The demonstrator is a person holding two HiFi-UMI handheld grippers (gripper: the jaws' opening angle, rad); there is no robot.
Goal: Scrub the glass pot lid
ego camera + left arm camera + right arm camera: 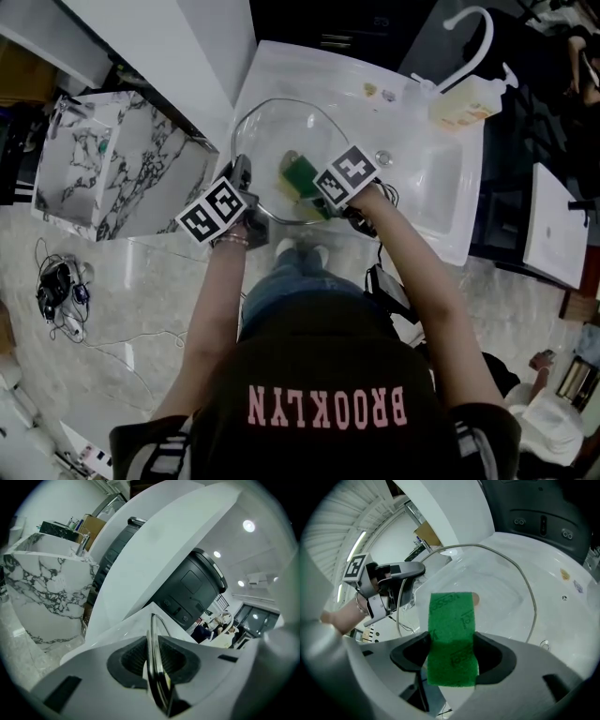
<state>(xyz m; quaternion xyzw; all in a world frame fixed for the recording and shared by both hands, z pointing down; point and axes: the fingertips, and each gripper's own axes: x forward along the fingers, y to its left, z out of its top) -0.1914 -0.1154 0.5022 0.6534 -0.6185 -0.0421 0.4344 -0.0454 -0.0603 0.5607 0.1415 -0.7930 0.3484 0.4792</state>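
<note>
Two grippers: both clamped shut on something over the white sink point(442, 192).
Left gripper point(154, 667): fingers grip the metal rim of the glass pot lid point(281, 127) at its left edge.
Right gripper point(452, 656): fingers pinch a green sponge point(451, 634), with its far end against the glass.
Lid: held above the sink basin, between the grippers.
Soap bottle point(464, 103): on the sink's far edge, beside the faucet point(475, 33).
</note>
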